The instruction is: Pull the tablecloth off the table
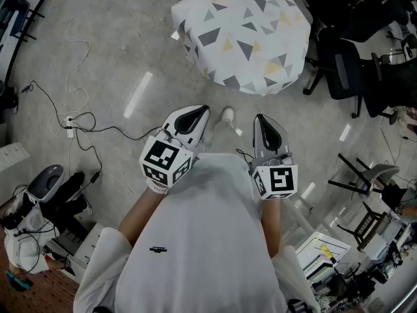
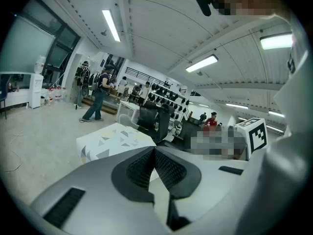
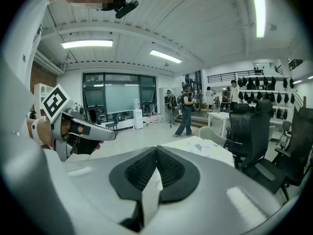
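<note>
A white tablecloth (image 1: 244, 34) with grey and yellow triangles covers a small table ahead of me on the floor. It also shows beyond the jaws in the left gripper view as the tablecloth (image 2: 110, 140), and in the right gripper view as the tablecloth (image 3: 208, 147). My left gripper (image 1: 203, 111) and right gripper (image 1: 260, 120) are held close to my chest, well short of the cloth. Both are shut with nothing between the pads. In the right gripper view the left gripper (image 3: 113, 135) appears at the left.
Black office chairs (image 1: 348, 67) stand right of the table. Cables (image 1: 81, 126) run over the grey floor at the left, with equipment (image 1: 39, 201) at lower left. A folding stand (image 1: 365, 175) and boxes (image 1: 319, 253) crowd the lower right. People stand far off in the hall (image 2: 98, 94).
</note>
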